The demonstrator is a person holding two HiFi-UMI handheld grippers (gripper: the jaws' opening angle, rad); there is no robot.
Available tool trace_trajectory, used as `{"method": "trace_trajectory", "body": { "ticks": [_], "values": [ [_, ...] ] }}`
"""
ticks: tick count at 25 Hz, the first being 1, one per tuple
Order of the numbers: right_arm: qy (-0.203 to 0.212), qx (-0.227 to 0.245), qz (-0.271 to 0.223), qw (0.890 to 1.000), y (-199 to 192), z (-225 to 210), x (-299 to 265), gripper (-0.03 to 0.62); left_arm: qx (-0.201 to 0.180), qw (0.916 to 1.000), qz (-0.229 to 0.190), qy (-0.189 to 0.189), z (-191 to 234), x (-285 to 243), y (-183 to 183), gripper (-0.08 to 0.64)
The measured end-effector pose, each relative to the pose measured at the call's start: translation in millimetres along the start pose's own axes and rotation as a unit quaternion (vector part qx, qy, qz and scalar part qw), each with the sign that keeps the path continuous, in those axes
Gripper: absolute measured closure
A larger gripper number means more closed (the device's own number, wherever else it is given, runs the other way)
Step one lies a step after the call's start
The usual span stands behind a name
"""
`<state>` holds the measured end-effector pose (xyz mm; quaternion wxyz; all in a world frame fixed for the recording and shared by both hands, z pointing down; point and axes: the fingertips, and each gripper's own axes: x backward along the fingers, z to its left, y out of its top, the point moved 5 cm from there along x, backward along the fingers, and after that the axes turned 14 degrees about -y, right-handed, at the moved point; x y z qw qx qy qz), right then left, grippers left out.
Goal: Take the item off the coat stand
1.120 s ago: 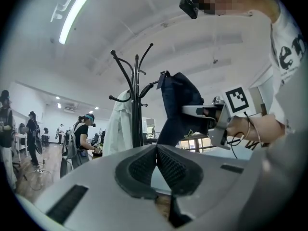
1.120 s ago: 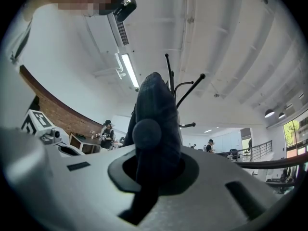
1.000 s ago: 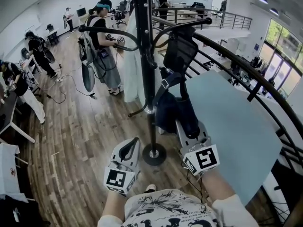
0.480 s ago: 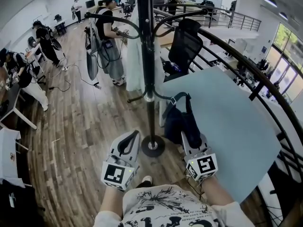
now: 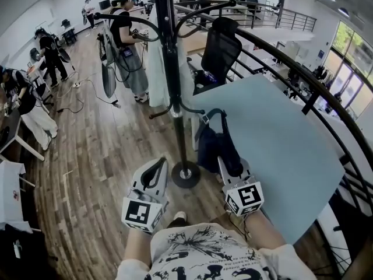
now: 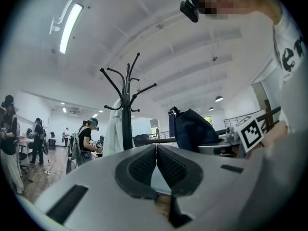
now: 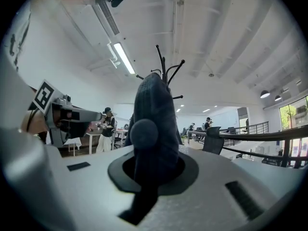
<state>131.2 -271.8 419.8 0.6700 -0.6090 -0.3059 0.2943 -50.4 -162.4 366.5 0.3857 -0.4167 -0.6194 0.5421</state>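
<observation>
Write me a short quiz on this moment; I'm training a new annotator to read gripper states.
1. True or false: the left gripper holds the dark bag.
2. The right gripper is shut on: A) a white garment, B) the dark bag, C) a chair.
3. Fill in: the coat stand's round base rests on a ___ floor.
Key: 1 false; 2 B; 3 wooden.
</observation>
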Motion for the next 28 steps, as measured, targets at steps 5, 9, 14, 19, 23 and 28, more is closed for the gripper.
{"method": "trace_trajectory", "body": {
  "ticks": [5, 9, 14, 19, 23, 28],
  "values": [
    [0.014, -0.011, -0.008, 1.0, 5, 0, 8, 0.581, 0.0, 1.0, 0.002, 0.002, -10, 5, -2, 0.555],
    [0.015, -0.005, -0.01, 1.0, 11, 2, 13, 0.583, 0.003, 1.0, 0.006, 0.005, -16, 8, -1, 0.555],
    [0.02, -0.006, -0.01, 1.0, 10, 5, 17, 0.583, 0.004, 0.9999, 0.009, 0.008, -20, 12, -6, 0.555],
    [0.029, -0.005, -0.013, 0.999, 10, 8, 20, 0.583, 0.004, 0.9999, 0.012, 0.001, -26, 13, -12, 0.555],
    [0.028, -0.004, -0.015, 0.999, 14, 8, 20, 0.583, 0.002, 0.9999, 0.014, 0.004, -26, 12, -5, 0.555],
    [0.032, 0.003, -0.017, 0.999, 14, 12, 24, 0.583, -0.001, 0.9999, 0.013, 0.002, -27, 20, -18, 0.555]
  ]
}}
